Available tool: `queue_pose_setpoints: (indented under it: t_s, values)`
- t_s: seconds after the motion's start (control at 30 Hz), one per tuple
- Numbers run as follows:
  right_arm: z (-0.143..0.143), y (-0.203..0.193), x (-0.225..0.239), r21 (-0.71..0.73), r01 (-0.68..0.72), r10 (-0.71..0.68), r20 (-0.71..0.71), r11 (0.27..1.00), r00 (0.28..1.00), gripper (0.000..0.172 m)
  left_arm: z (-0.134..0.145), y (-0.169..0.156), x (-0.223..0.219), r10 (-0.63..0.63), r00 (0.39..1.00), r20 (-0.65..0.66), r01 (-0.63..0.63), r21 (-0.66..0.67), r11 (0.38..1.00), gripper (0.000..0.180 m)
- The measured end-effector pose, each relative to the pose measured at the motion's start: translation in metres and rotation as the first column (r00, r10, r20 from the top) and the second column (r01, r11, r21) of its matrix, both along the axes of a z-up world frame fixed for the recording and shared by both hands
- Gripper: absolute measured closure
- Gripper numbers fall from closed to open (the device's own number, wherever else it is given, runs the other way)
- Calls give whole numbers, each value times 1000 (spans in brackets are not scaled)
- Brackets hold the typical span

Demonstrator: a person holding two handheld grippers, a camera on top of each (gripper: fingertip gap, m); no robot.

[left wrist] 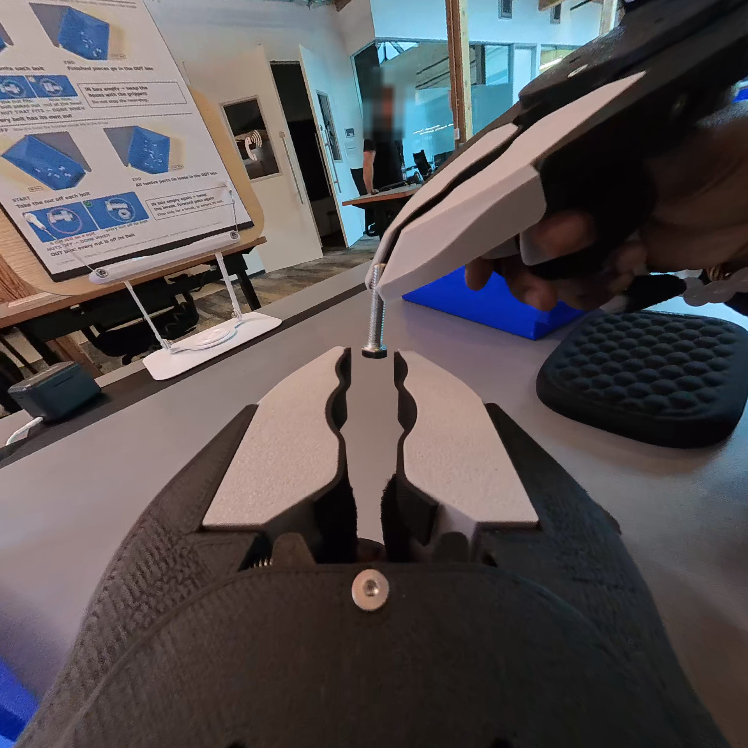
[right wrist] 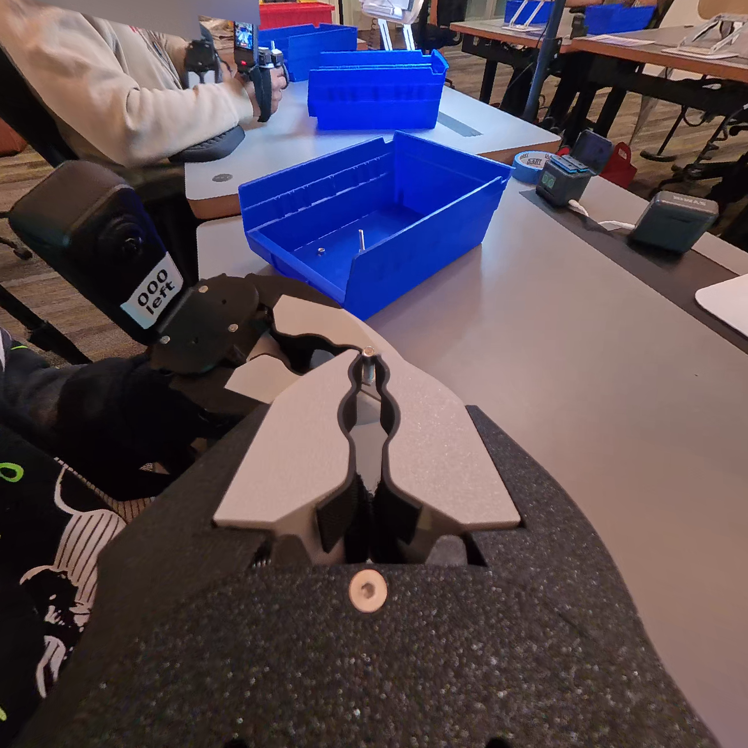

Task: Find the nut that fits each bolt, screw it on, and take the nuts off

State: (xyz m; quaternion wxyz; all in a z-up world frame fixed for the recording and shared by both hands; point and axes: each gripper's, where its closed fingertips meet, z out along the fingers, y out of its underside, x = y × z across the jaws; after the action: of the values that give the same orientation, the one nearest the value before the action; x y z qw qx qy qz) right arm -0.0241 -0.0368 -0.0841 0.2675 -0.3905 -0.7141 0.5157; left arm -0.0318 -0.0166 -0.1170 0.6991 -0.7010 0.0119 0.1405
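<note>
Right tool (right wrist: pixel 367 366) clamps a bolt (left wrist: pixel 375 311); left tool (left wrist: pixel 370 356) gapes over the grey table (left wrist: pixel 465 388), offices behind.

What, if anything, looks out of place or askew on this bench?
Nothing is spilled or damaged. The one unusual thing: the bolt hangs head-down, pinched near its threaded tip by the right hand-held gripper, with no nut on it. The left hand-held gripper sits open just below its head.

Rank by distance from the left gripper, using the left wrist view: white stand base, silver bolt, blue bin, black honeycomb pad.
1. Silver bolt, just ahead of the left gripper.
2. Black honeycomb pad, right.
3. Blue bin, farther right.
4. White stand base, far left.
</note>
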Motion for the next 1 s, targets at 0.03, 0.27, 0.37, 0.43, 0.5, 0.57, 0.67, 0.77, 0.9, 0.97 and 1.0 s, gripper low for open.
queue_pose_setpoints:
  t_s: [0.03, 0.27, 0.37, 0.43, 0.5, 0.57, 0.67, 0.77, 0.9, 0.97, 1.0]
  values:
    - [0, 0, 0, -3, -2, 2, 1, 1000, 1000, 166, 1, 0, 0, -1, 1000, 1, 1, 5, 1000, 161]
    - [0, -2, -1, -12, -9, 9, -2, 1000, 1000, 166, 2, -1, 1, -13, 1000, 10, 13, 25, 1000, 170]
    - [-1, -2, -1, -14, -8, 8, 4, 1000, 1000, 166, 1, -1, 2, -22, 1000, 9, 22, 19, 1000, 170]
    - [-2, -2, -1, -11, -8, 8, 8, 1000, 1000, 166, -1, -1, 2, -24, 1000, 2, 24, 11, 1000, 170]
    - [-3, -3, 0, -3, -16, 17, 9, 1000, 1000, 166, -1, -1, 4, -42, 999, 1, 42, 7, 999, 171]
    - [-5, -1, 4, 21, -32, 31, 20, 999, 999, 147, -1, -3, 2, -50, 999, 3, 50, 10, 999, 171]
    - [-28, 11, 15, 105, -87, 76, 100, 991, 992, 137, -2, -8, -3, -88, 995, 51, 87, 27, 996, 171]
    - [-86, 24, 34, 195, -220, 151, 316, 956, 937, 143, 1, -13, -3, -146, 985, 93, 140, 73, 987, 171]
    - [-135, 36, 42, 300, -331, 186, 423, 894, 887, 150, 0, -14, -2, -173, 980, 102, 165, 79, 983, 170]
    - [-143, 40, 39, 312, -306, 130, 477, 899, 869, 153, 0, -13, -3, -158, 983, 91, 152, 73, 986, 170]
    - [-144, 39, 39, 301, -282, 94, 515, 911, 852, 152, 0, -13, -4, -145, 986, 81, 140, 71, 988, 170]
